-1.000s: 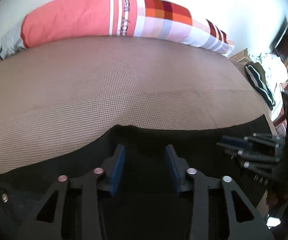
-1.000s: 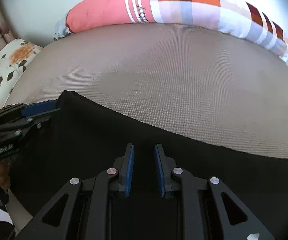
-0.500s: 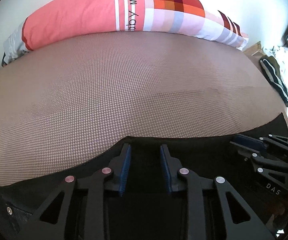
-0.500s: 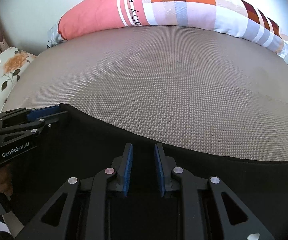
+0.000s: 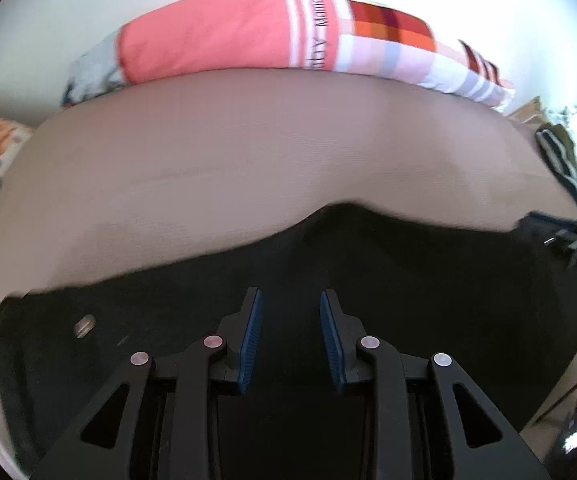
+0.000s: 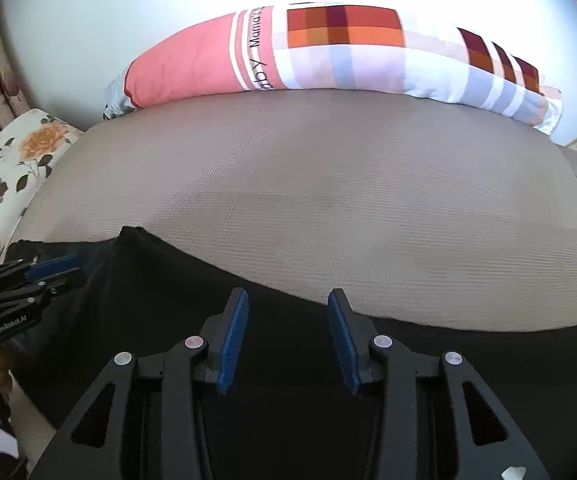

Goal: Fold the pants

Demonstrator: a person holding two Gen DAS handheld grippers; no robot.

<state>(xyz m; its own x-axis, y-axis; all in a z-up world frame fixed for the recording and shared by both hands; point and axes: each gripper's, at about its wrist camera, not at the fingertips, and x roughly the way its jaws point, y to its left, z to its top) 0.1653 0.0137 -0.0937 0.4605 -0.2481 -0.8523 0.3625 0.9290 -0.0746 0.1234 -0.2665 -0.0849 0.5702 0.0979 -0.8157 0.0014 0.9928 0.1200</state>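
The black pants (image 6: 288,320) lie along the near edge of a taupe woven mattress (image 6: 328,200), and every place here is read from that mattress. Beyond the pants' far hem the mattress runs bare up to a long pink and plaid pillow (image 6: 328,48) that lies along its far edge against a pale wall. A floral cushion (image 6: 20,152) sits off the mattress's left side, and a heap of clothes (image 5: 568,160) lies past its right side. The pants are flat and dark, and their far edge rises to a soft peak in the left wrist view; a metal button (image 5: 85,325) shows near their left end. The left gripper (image 5: 290,336) hovers over the cloth with a narrow gap between its blue pads, and nothing is pinched. The right gripper (image 6: 286,340) has just been opening; its jaws stand wider, with the cloth under them but not clamped.
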